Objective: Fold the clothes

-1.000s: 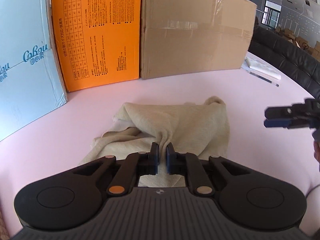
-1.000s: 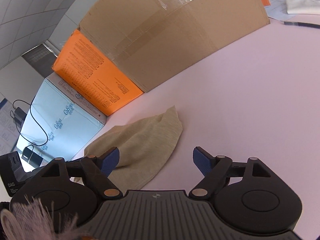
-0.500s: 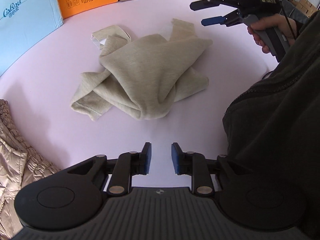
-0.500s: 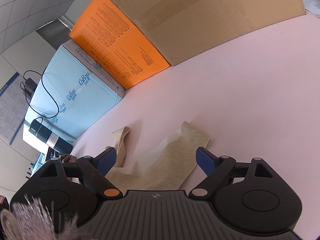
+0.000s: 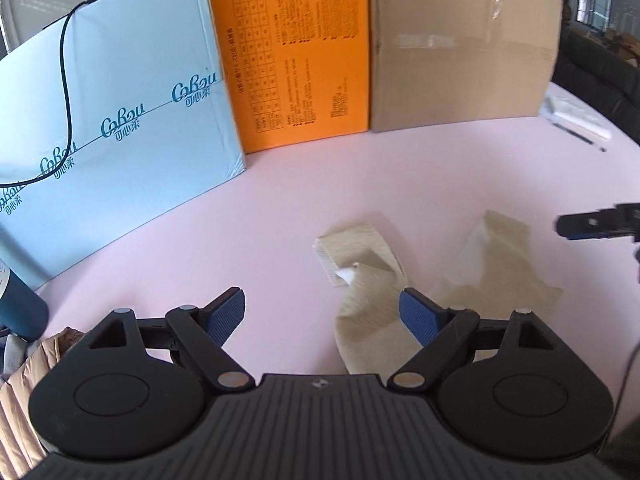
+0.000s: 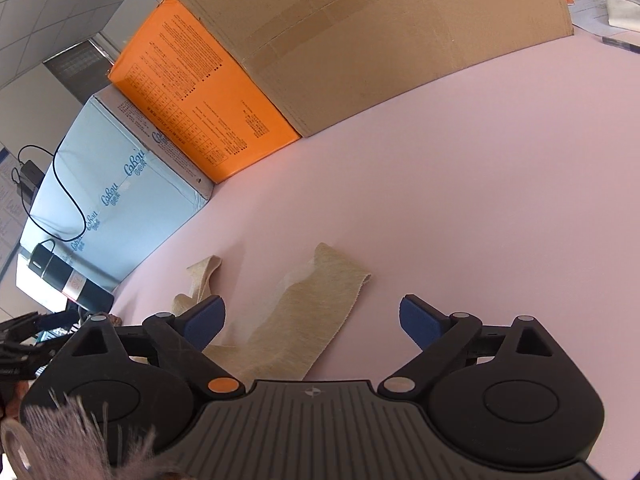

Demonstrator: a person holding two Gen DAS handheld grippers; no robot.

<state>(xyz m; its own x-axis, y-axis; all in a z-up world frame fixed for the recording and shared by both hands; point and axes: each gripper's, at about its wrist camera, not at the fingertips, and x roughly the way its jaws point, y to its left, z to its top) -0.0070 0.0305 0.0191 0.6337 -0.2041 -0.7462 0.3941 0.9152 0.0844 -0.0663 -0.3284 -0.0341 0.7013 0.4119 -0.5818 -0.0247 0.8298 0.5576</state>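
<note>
- The beige garment (image 5: 432,280) lies crumpled on the pink tabletop (image 5: 360,168), toward its near edge and well apart from the boxes lined along the far edge.
- It reads as a soft knit, light and limp. It will probably sag and drag when lifted, and bunched layers may come up together.
- Two strips of it reach toward the far edge: a ribbed end with a white label (image 5: 346,274) on the left and a broader flap (image 5: 500,236) on the right.
- The left tool (image 5: 322,314) hovers with its jaws spread wide and nothing between them; its right pad sits over the cloth, its left pad over bare tabletop.
- The right tool (image 6: 310,320) is also spread wide and empty, low above the garment, with the broad flap running up between its pads.
- The best holds look like the hemmed ends or corners of those strips, where a single edge can be pinched cleanly.
- The main risk is catching only one loose layer, leaving the rest twisted.
- A tan quilted jacket (image 5: 20,392) lies at the left edge.
- The blue box (image 5: 120,128), orange box (image 5: 296,52) and brown box (image 5: 460,48) stand behind.
</note>
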